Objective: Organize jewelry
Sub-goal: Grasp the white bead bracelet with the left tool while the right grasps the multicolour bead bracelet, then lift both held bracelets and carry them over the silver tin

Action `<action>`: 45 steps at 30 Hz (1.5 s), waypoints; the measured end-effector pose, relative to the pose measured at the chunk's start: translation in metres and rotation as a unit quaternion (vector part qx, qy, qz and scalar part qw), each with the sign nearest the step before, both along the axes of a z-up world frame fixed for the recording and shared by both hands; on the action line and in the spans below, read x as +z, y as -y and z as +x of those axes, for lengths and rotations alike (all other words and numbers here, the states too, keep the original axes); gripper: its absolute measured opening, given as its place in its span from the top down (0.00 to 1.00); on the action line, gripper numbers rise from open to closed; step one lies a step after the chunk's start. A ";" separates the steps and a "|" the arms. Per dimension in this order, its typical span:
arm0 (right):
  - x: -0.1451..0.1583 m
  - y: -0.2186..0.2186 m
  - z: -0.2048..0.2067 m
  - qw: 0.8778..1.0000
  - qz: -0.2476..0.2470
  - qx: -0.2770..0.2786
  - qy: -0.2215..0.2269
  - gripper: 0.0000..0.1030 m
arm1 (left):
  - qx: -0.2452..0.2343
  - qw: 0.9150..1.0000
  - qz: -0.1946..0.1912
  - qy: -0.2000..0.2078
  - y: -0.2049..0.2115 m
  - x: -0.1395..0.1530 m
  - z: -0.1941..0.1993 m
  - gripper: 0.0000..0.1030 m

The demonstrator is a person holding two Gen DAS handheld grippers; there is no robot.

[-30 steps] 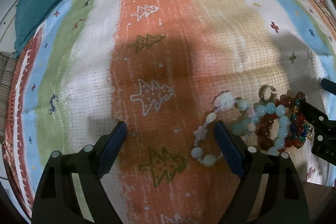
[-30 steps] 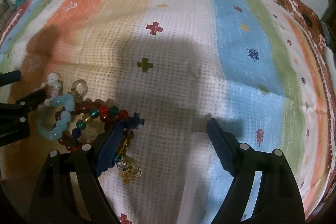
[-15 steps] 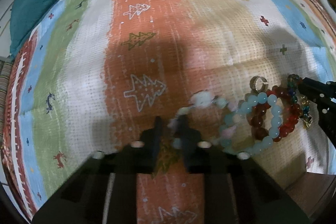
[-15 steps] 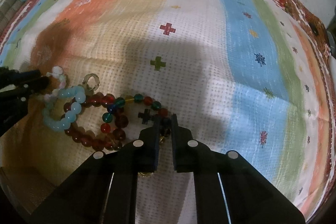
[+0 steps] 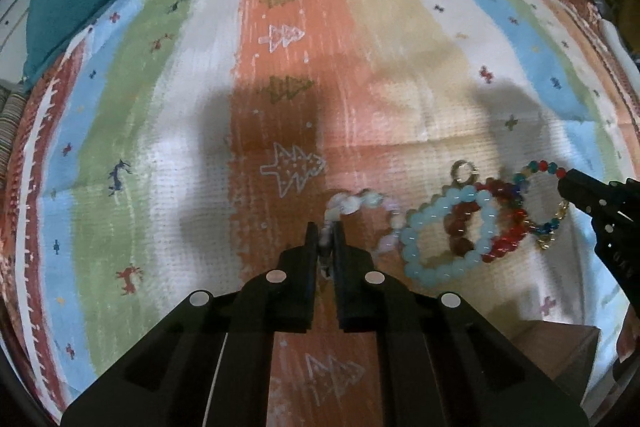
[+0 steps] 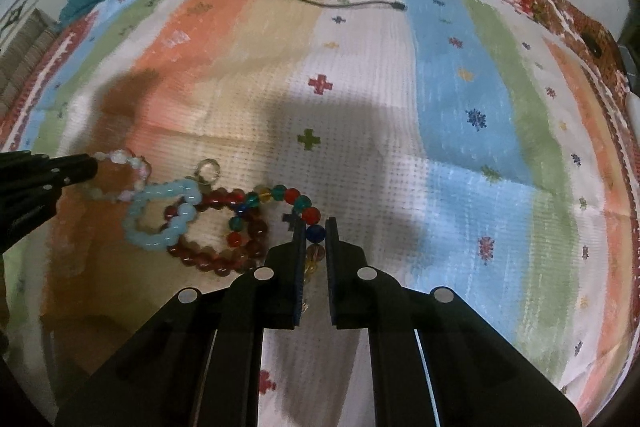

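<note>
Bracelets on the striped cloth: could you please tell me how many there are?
4. A pale pink bracelet in the left gripper; a light blue bracelet beside it; a dark red bracelet overlapping that; a multicolored bracelet in the right gripper. None seems hidden.

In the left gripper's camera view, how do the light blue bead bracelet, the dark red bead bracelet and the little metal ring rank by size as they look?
1. Light blue bead bracelet, the widest loop.
2. Dark red bead bracelet: partly hidden under the blue one, so looks similar or slightly smaller; unsure.
3. Metal ring, clearly smallest.
</note>
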State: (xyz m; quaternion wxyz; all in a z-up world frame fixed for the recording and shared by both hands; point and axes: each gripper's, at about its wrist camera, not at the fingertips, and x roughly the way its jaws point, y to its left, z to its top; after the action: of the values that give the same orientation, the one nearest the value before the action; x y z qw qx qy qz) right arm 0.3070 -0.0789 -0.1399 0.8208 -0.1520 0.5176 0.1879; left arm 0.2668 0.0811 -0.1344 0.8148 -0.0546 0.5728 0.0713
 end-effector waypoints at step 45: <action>0.103 0.030 -0.128 0.988 0.113 0.029 0.106 0.90 | -0.047 0.984 -0.027 0.167 0.075 0.124 -0.120 0.93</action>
State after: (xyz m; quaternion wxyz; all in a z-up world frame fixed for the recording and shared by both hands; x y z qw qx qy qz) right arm 0.1793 -0.1091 -0.0372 0.8773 -0.0923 0.3984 0.2511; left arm 0.1464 0.0059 -0.0100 0.8995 -0.0607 0.4326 0.0071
